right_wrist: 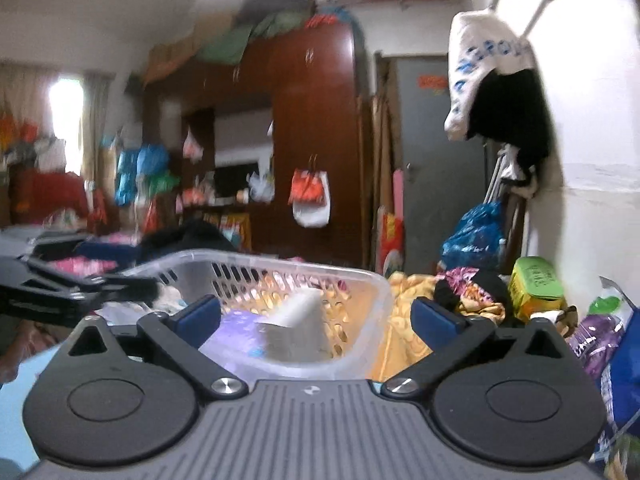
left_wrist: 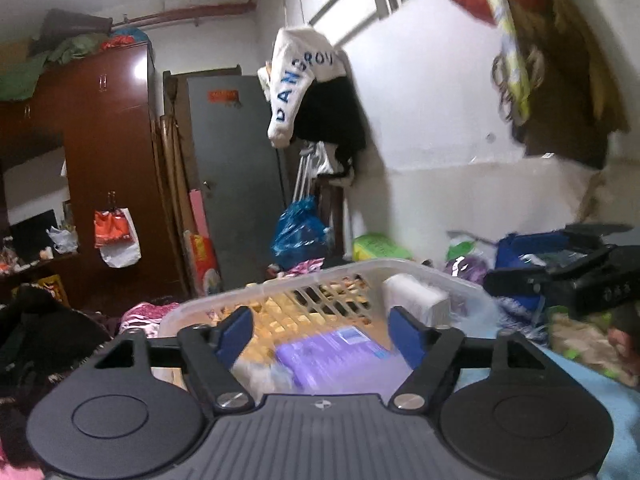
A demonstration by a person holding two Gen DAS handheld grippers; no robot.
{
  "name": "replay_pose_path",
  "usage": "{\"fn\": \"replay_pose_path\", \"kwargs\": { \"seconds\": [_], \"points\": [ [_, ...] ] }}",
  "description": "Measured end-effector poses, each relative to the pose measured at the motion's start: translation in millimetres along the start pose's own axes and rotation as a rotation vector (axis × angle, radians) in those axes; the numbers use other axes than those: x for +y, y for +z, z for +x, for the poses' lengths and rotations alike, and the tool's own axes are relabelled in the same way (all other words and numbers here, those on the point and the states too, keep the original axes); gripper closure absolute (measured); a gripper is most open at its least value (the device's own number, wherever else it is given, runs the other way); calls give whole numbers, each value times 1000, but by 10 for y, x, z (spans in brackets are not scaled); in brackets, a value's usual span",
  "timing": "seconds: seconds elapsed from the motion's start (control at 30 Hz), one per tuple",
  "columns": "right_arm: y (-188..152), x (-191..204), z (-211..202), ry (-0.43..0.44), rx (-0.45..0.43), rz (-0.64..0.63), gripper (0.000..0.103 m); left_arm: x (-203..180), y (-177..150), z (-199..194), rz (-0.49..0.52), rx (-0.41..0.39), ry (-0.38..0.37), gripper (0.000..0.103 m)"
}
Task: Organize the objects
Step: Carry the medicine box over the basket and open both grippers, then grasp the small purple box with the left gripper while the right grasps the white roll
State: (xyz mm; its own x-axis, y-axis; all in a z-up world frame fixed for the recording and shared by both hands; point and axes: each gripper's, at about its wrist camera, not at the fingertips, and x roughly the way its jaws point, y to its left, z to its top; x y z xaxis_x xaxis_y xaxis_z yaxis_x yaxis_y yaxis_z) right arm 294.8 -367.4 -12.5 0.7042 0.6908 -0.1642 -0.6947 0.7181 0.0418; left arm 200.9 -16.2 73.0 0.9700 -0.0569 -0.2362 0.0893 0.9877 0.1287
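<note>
A clear plastic slotted basket (left_wrist: 360,270) sits on a bed just ahead of both grippers; it also shows in the right wrist view (right_wrist: 376,280). Inside lie a purple packet (left_wrist: 332,354), a white block (left_wrist: 416,300) and some crumpled plastic. The packet (right_wrist: 236,332) and the white block (right_wrist: 298,312) also show in the right wrist view. My left gripper (left_wrist: 322,334) is open and empty, its fingers over the basket's near end. My right gripper (right_wrist: 316,318) is open and empty, straddling the basket's right corner. The right gripper also shows at the right of the left view (left_wrist: 560,280).
A yellow patterned blanket (right_wrist: 404,320) covers the bed. A green-lidded box (right_wrist: 536,284), a blue plastic bag (right_wrist: 476,236) and heaped clothes lie by the white wall. A brown wardrobe (left_wrist: 108,140) and a grey door (left_wrist: 236,168) stand behind. Clothes hang overhead (left_wrist: 304,80).
</note>
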Motion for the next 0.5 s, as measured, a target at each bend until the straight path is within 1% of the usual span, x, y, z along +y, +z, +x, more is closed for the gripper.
{"fn": "replay_pose_path", "kwargs": {
  "seconds": [0.03, 0.1, 0.17, 0.2, 0.27, 0.37, 0.43, 0.5],
  "points": [
    [-61, 12, -98, -1, 7, 12, 0, -12, -72, -152, -1, -7, -10, 19],
    [-231, 61, -210, 2, 46, 26, 0, -57, -219, -350, 7, 6, 7, 18],
    [-370, 117, -181, -3, 117, 19, 0, -59, -388, -441, 7, 71, 45, 18],
    [-438, 152, -160, -7, 153, 17, 0, -28, -475, -453, -7, 107, 61, 18],
    [-568, 209, -111, 3, 213, 38, 0, 77, -627, -451, -54, 168, 62, 18],
    [-636, 260, 46, 26, 285, 60, 0, 239, -742, -418, -122, 200, 54, 18],
    [-645, 259, 125, 2, 294, 60, 0, 279, -757, -325, -129, 231, 65, 18],
    [-633, 254, 199, -2, 302, 79, 0, 290, -768, -234, -125, 255, 86, 18]
  ]
}}
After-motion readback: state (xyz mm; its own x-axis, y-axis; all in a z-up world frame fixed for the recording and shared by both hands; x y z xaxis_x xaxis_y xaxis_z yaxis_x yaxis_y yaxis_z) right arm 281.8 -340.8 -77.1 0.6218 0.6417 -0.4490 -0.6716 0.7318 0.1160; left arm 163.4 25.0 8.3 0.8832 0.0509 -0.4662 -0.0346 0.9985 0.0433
